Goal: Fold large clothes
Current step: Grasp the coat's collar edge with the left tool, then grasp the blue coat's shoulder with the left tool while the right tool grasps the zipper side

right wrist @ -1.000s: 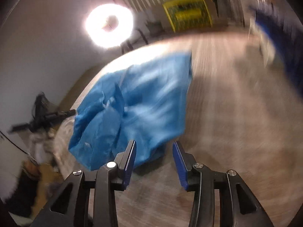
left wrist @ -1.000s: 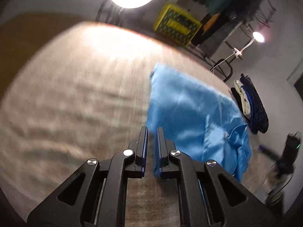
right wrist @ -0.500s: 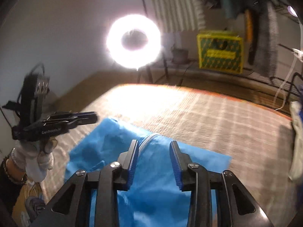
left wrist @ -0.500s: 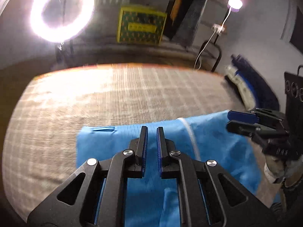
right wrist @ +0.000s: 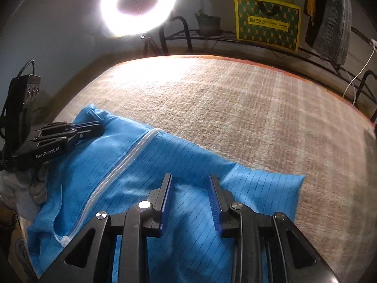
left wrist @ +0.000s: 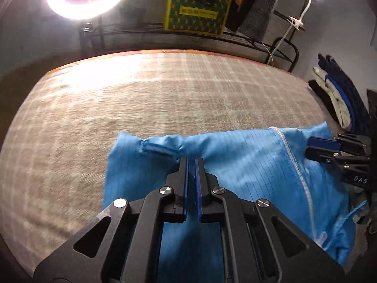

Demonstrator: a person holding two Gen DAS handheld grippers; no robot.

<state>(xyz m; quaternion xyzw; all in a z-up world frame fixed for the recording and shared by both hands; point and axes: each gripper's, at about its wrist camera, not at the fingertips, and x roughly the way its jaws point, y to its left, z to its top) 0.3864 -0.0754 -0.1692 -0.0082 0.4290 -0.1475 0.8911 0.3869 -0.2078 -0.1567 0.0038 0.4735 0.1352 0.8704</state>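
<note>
Left wrist view: left gripper (left wrist: 191, 162) is pinched together on a fold of the blue garment (left wrist: 247, 165) | right gripper (right wrist: 190, 181) jaws stand apart, just been closing, over cloth | garment is spread on the beige blanket (right wrist: 235, 118) | ring light (right wrist: 139, 4) is seen beyond.

ring light (right wrist: 139, 6) lit | grey wall (right wrist: 59, 35) | wire rack (left wrist: 212, 35) | yellow-green bag (right wrist: 267, 23)

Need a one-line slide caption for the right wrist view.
Right hand-held gripper open over blue zippered garment on woven carpet.
</note>
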